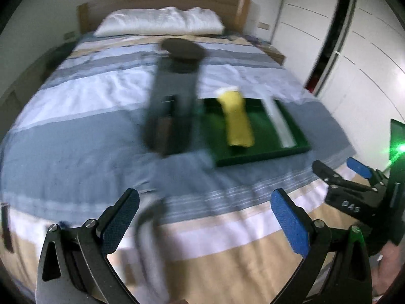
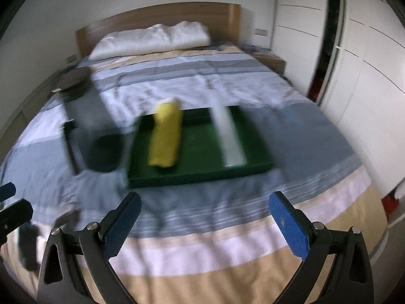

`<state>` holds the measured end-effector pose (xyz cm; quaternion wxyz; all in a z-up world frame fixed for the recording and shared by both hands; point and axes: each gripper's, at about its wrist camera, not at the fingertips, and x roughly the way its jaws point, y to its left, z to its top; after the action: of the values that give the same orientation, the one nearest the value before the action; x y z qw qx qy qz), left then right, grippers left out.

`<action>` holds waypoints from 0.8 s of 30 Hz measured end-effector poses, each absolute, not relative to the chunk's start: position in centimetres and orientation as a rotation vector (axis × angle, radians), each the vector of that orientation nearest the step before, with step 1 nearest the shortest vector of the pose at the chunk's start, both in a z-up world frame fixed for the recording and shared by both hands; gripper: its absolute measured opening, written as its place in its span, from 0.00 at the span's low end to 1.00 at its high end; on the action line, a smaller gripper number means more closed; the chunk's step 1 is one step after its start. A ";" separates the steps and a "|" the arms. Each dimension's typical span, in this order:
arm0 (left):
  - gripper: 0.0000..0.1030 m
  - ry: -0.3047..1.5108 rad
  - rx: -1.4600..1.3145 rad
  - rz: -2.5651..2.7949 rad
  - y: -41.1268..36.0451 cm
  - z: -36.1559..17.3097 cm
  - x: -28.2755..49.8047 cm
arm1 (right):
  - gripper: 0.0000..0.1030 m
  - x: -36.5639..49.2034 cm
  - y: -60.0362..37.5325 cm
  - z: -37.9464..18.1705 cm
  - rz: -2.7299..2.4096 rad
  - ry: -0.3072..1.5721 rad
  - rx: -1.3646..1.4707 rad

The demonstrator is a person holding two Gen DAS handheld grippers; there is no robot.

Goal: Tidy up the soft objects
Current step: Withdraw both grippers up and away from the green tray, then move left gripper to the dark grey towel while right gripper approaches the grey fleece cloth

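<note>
A green tray lies on the striped bed. Inside it are a rolled yellow cloth and a slim white roll. Just left of the tray lies a dark grey item, too blurred to identify. My left gripper hovers open and empty over the foot of the bed. My right gripper is likewise open and empty, short of the tray; it also shows at the right edge of the left wrist view.
The duvet covers the whole bed, with a white pillow against the wooden headboard. White wardrobe doors stand along the right side. A blurred grey strip sits near my left fingers.
</note>
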<state>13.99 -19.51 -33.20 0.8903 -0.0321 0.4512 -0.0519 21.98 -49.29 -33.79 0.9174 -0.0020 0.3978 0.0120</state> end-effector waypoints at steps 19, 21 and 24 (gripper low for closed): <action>0.99 0.986 -0.078 0.144 5.6 -35.8 4.1 | 1.00 13.0 -32.1 -33.2 0.112 0.918 -0.010; 0.99 0.987 -0.075 0.120 6.1 -36.0 4.0 | 1.00 12.1 -30.8 -33.3 0.097 0.932 -0.019; 0.99 1.007 -0.080 0.095 6.4 -36.7 4.0 | 1.00 11.3 -28.8 -34.0 0.092 0.960 -0.042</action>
<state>4.04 6.43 -36.70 0.8741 -0.0383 0.4821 0.0454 11.34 -28.76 -34.02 0.8859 -0.0202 0.4614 0.0442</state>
